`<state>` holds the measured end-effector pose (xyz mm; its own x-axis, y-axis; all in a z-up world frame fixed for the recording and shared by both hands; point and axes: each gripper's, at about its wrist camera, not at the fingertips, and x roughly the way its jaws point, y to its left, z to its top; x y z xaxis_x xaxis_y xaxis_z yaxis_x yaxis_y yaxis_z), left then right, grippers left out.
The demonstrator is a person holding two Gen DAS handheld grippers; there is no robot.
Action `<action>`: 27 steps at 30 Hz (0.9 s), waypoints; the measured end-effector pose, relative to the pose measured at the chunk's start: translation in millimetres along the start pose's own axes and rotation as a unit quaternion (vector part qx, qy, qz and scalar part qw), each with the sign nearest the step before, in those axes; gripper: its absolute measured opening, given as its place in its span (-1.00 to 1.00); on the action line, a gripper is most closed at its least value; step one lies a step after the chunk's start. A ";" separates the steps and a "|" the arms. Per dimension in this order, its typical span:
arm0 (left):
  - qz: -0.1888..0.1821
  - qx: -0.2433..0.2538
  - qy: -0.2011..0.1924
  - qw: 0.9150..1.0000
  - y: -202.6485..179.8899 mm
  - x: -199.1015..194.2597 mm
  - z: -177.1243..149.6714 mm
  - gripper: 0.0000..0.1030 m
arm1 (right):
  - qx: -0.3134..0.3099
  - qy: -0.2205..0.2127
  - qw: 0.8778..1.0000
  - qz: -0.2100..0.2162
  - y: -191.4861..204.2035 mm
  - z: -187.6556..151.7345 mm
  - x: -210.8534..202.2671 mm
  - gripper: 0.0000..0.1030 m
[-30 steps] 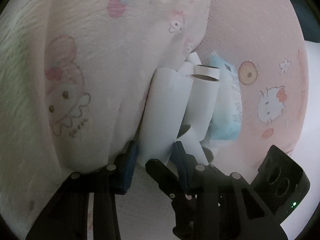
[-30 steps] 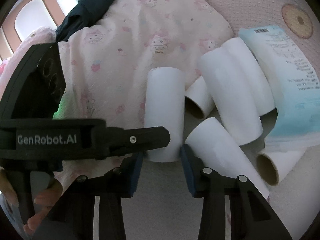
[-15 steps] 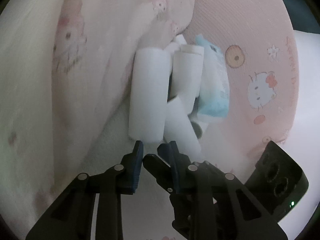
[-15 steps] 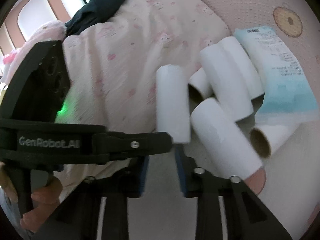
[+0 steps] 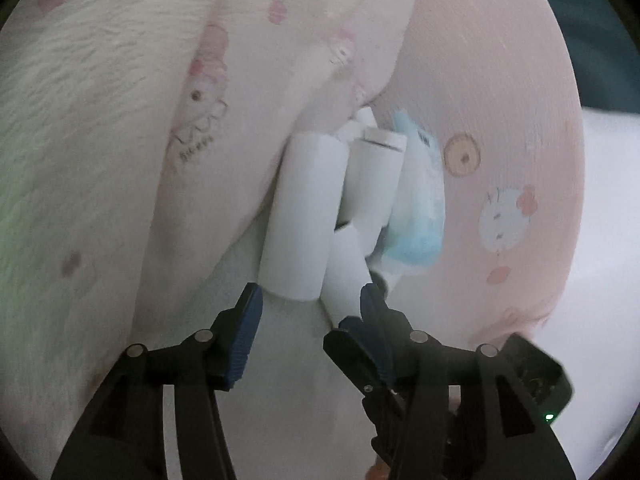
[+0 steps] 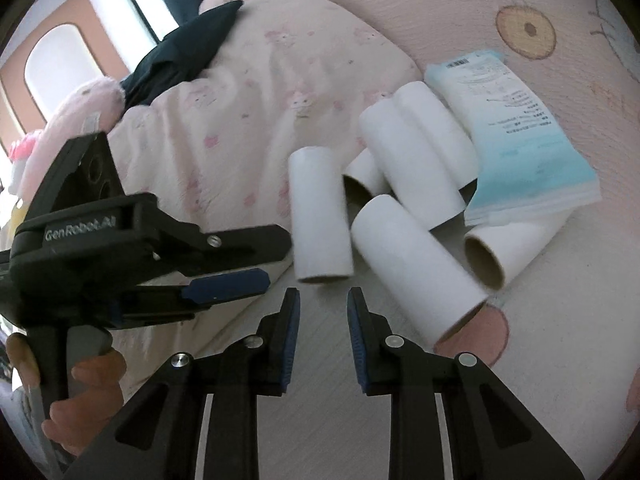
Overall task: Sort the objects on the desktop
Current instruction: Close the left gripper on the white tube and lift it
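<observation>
As your left gripper (image 5: pixel 310 304) drew back from the nearest white roll (image 5: pixel 302 216), its jaws had just been opening and stood wide with nothing pressed between them, so that roll lay released at the front of the pile, against the printed quilt (image 5: pixel 120 120); sorting it looked unfinished. Behind it you had more smooth paper cylinders and a soft blue packet (image 5: pixel 418 216). From your right wrist, the right gripper (image 6: pixel 322 312) sat nearly clenched on nothing, a narrow gap between its blue pads, just short of that same roll (image 6: pixel 320 216). The rolls showed brown cardboard cores, the glossy packet (image 6: pixel 516 136) lay over one, all on the pink cartoon mat (image 6: pixel 540 320).
</observation>
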<state>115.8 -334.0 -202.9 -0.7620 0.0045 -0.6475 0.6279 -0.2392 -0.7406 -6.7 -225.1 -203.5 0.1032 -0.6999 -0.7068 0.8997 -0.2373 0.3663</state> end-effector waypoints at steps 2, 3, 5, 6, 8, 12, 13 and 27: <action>-0.002 -0.010 -0.003 1.000 2.1 2.4 5.6 0.08 | 0.010 0.008 1.000 0.003 -0.5 5.6 16.6 -0.60; -0.002 -0.013 -0.006 1.000 2.3 4.1 8.9 0.09 | 0.012 0.011 1.000 0.003 -6.1 1.5 14.9 -0.59; 0.003 -0.010 -0.011 1.000 0.8 7.6 15.2 0.10 | 0.012 0.017 1.000 0.001 -8.6 4.3 23.8 -0.60; 0.007 -0.005 -0.013 1.000 -0.9 10.0 18.9 0.10 | 0.012 0.021 1.000 0.001 -4.0 12.0 35.1 -0.59; 0.017 0.003 -0.011 1.000 -3.8 14.0 24.1 0.10 | 0.010 0.024 1.000 0.004 -5.9 9.5 36.0 -0.59; 0.041 0.016 -0.003 0.999 -5.9 22.2 29.0 0.10 | 0.012 0.027 1.000 0.005 -0.5 16.6 45.5 -0.36; 0.047 0.019 -0.004 0.999 -5.9 24.4 29.4 0.10 | 0.011 0.027 1.000 0.003 0.3 16.5 47.4 -0.26; 0.059 0.059 -0.003 0.997 -8.0 23.5 14.6 -0.10 | -0.010 0.019 1.000 0.006 3.3 19.2 50.4 -0.10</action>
<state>90.5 -346.2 -209.5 -0.6848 -0.0353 -0.7278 0.6906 -0.3502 -0.6328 -6.7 -274.1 -226.3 0.1291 -0.6757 -0.7257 0.9070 -0.2153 0.3619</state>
